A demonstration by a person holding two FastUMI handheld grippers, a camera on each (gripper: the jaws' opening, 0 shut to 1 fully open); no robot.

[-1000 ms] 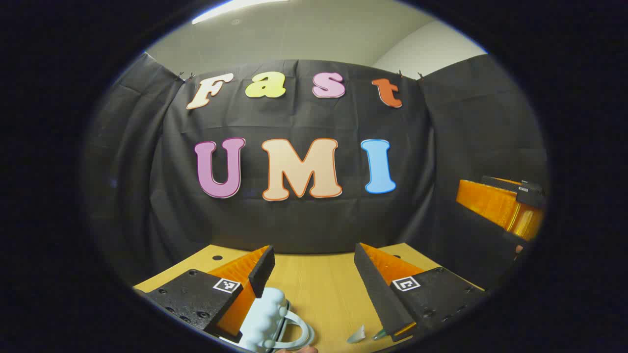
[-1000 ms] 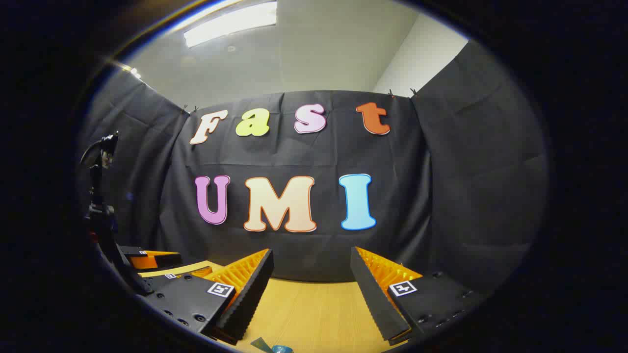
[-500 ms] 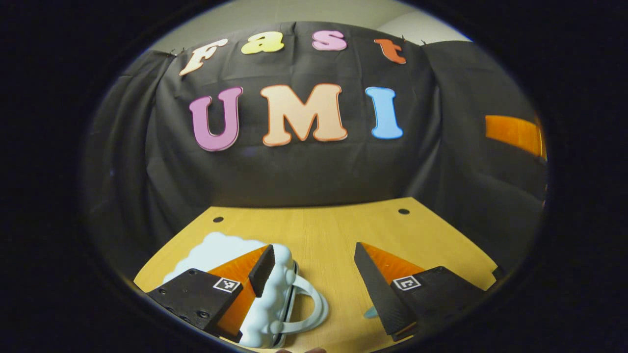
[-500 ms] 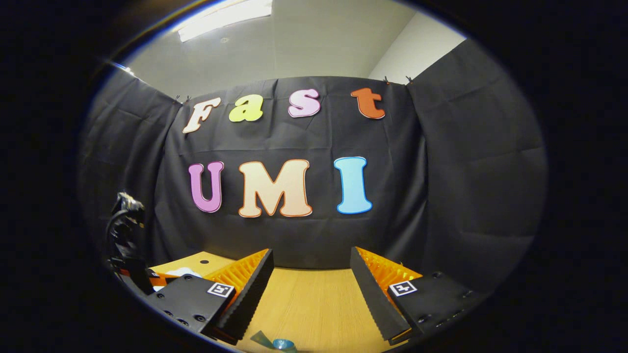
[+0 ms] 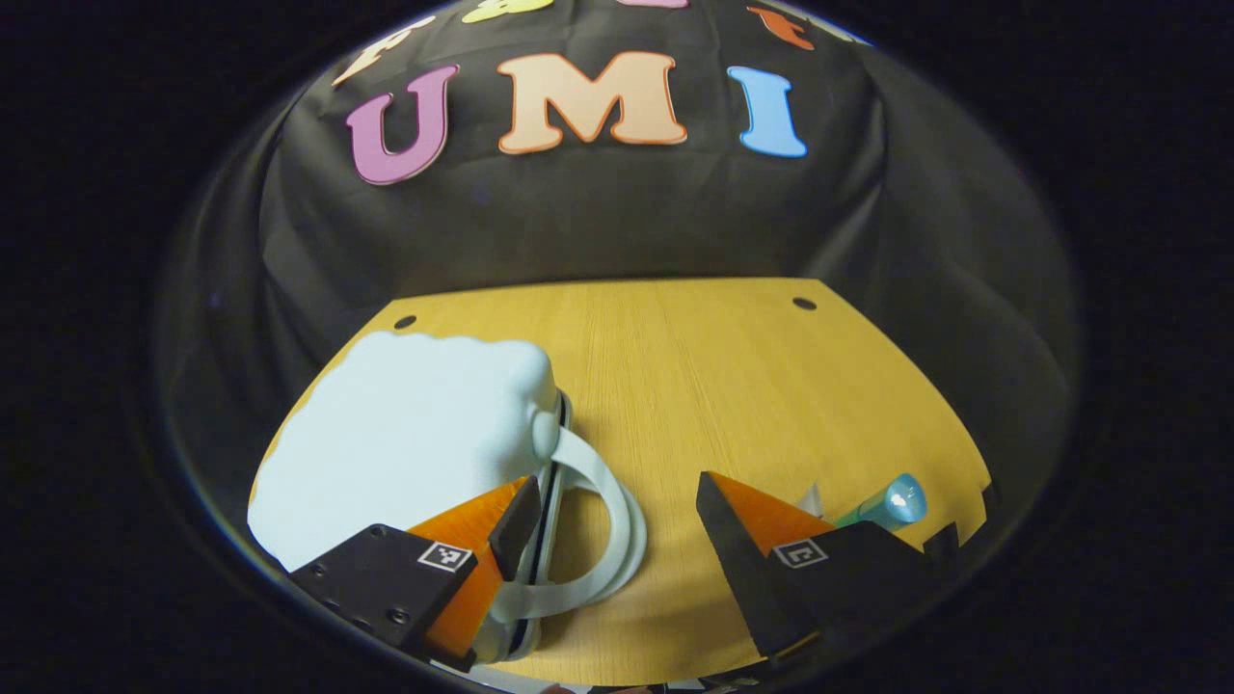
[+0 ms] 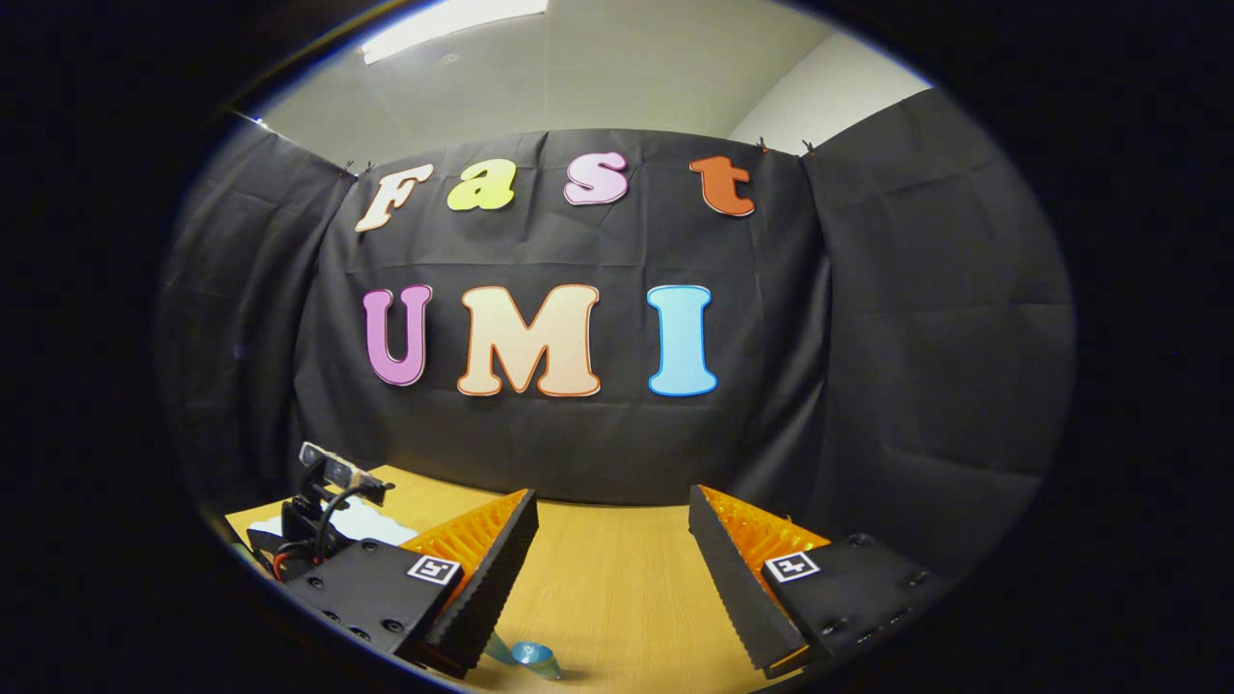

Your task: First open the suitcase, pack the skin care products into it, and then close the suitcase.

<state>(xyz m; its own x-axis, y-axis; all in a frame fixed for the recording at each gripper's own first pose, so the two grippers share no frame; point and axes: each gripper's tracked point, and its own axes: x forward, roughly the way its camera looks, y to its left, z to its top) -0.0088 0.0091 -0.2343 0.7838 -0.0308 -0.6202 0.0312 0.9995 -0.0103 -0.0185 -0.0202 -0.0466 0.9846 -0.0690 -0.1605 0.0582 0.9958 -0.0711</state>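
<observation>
A pale blue suitcase (image 5: pixel 405 453) with a lumpy shell lies flat and closed on the wooden table (image 5: pixel 675 366); its looped handle (image 5: pixel 631 540) points right. My left gripper (image 5: pixel 615 501) hangs open just over that handle, its left finger above the case's seam edge. A teal skin care tube (image 5: pixel 882 503) lies behind its right finger. In the right gripper view my right gripper (image 6: pixel 610 516) is open and holds nothing above the table (image 6: pixel 607 588). A teal tube (image 6: pixel 530 657) lies near its left finger. The left gripper (image 6: pixel 318 525) and a bit of suitcase (image 6: pixel 371 525) show far left.
Black cloth walls close off the table's far side and both flanks. Two small round holes (image 5: pixel 803 304) mark the table's far corners. Bare wood stretches between the suitcase and the tube.
My left gripper has tipped down and forward over the suitcase, so the case and handle now loom large. In the right gripper view the left gripper sinks lower; the right one barely shifts.
</observation>
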